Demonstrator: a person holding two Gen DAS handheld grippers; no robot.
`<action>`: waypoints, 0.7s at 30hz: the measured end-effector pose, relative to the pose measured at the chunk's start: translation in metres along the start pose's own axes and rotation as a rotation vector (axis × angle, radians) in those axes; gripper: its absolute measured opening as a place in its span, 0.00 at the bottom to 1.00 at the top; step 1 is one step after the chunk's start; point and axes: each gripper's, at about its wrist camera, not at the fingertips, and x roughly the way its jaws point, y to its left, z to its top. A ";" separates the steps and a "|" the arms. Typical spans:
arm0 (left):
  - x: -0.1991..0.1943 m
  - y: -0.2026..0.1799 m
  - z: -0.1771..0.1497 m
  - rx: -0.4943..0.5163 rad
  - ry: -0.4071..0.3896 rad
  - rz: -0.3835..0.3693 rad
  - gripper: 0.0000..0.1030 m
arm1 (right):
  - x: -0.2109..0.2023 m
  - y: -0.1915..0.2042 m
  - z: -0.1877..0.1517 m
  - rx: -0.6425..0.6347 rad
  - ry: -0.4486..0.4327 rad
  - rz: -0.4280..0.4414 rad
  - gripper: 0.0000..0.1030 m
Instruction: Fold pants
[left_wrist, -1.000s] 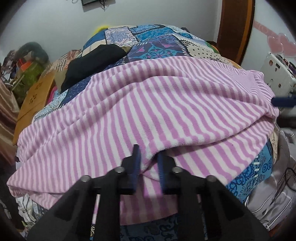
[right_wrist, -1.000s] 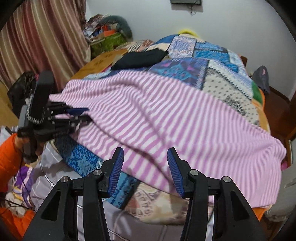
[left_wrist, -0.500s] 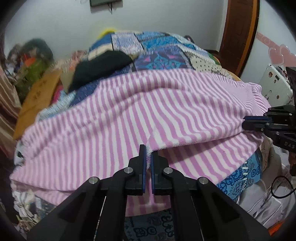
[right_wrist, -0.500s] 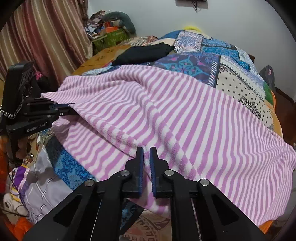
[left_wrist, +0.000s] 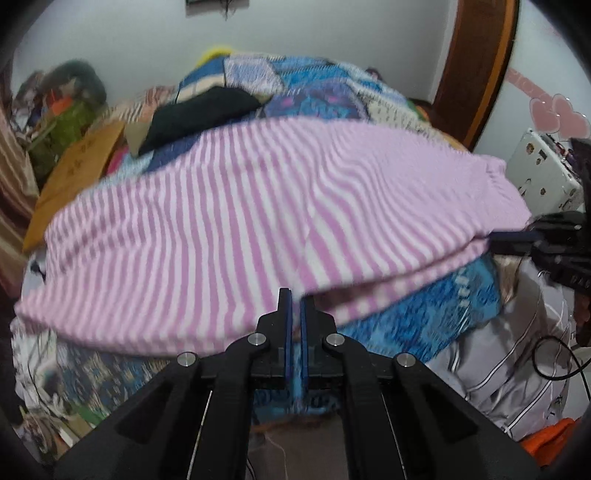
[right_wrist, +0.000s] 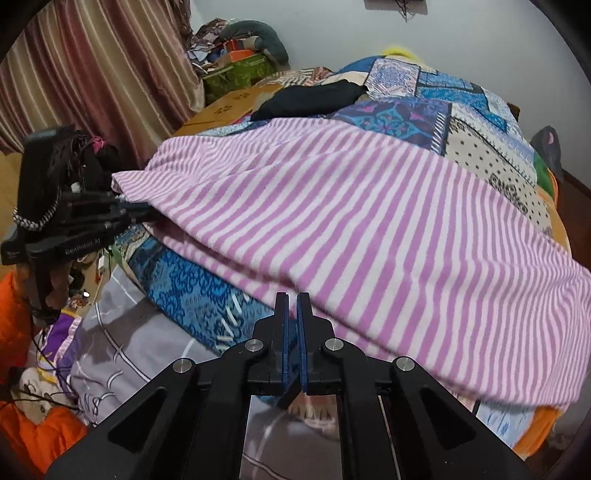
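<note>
Two grippers pinching the near edge of the pink-and-white striped pants (left_wrist: 258, 229), both sets of jaws closed on the fabric, having just been closing with the hem between them. Spreading wide across the patchwork bedspread (right_wrist: 436, 110) ahead of both jaws, the pants' upper layer lifting off the lower one along the near edge. Lying beyond the pants, farther up the bed from the jaws: a black garment (left_wrist: 199, 114) (folded or merely bunched, hard to say), and off to its left a brown cardboard sheet (left_wrist: 74, 177) and a green bag (right_wrist: 236, 74) against the striped curtain (right_wrist: 92, 74). Hanging below the jaws, a grey sheet (right_wrist: 122, 350) over the bed's side. Left gripper (left_wrist: 295, 306) angling steeply down at the hem, somewhat blurred. Right gripper (right_wrist: 293, 306) tilting down likewise, its pads gripping the hem well to the right of the other gripper. Showing at the left rim of the right view, an orange sleeve (right_wrist: 14, 325).
</note>
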 end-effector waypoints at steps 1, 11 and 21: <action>0.001 0.003 -0.005 -0.014 0.015 -0.004 0.03 | -0.002 -0.001 -0.001 0.006 -0.008 -0.012 0.04; -0.065 0.064 -0.009 -0.143 -0.125 0.087 0.09 | -0.072 -0.053 -0.012 0.165 -0.169 -0.235 0.28; -0.065 0.200 0.024 -0.328 -0.123 0.276 0.26 | -0.082 -0.086 0.029 0.177 -0.192 -0.330 0.28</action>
